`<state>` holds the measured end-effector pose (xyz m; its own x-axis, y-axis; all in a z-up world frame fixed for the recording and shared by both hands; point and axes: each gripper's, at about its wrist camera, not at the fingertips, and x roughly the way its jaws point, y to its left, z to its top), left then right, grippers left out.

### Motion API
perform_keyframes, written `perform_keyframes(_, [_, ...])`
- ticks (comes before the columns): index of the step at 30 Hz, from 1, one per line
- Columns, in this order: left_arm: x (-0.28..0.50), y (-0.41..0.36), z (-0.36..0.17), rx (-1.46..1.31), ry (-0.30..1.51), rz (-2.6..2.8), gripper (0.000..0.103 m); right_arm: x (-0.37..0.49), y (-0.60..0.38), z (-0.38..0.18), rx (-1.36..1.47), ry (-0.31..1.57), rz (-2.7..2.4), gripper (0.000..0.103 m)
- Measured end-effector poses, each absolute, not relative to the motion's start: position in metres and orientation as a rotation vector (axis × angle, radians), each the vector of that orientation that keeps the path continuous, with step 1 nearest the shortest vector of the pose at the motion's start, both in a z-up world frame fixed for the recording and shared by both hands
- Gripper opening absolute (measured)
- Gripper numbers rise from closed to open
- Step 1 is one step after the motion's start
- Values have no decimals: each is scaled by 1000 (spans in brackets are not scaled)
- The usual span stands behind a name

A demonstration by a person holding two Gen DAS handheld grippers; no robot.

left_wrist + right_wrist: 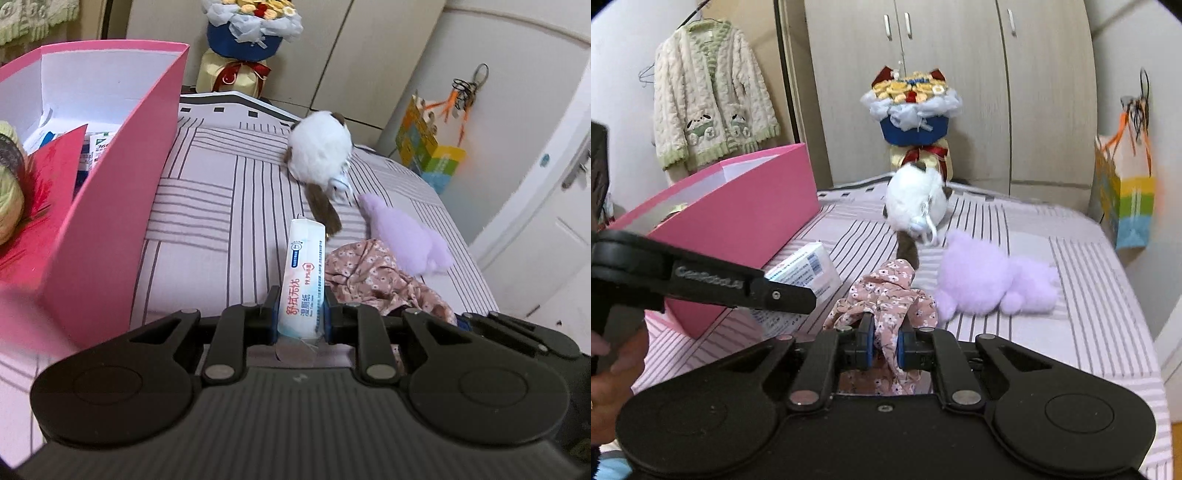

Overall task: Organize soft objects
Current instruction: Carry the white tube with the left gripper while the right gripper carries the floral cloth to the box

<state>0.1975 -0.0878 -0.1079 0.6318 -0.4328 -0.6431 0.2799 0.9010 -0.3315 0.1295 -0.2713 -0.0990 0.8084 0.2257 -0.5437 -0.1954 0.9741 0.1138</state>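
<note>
Box (738, 221) left on bed (1052, 314), plush toys (990, 284) right (beside cloth (886, 295))

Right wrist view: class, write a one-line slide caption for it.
Right gripper shut on the floral cloth above the striped bed, purple plush and pink box nearby.

The wet-wipe pack (301, 280) carries red Chinese characters, 舒拭无忧, with 湿厕纸 in blue below and "99.9%" beside a small red badge. A barcode sits on its other face, the print around it too small to read.
</note>
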Motion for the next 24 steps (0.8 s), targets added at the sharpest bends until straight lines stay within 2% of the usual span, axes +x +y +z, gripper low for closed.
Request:
perform_keyframes(8, [168,-71,-110,-225,850,-460,20,110,-274,-98,169,629,266,13])
perform_keyframes(14, [146,-51,-115,-272,893,-463,20,83,-263,-76,46,582,335,13])
perform_keyframes(24, [120,-13,-92,-229,946,-461,20,50,-234,-39,-121,575,456,13])
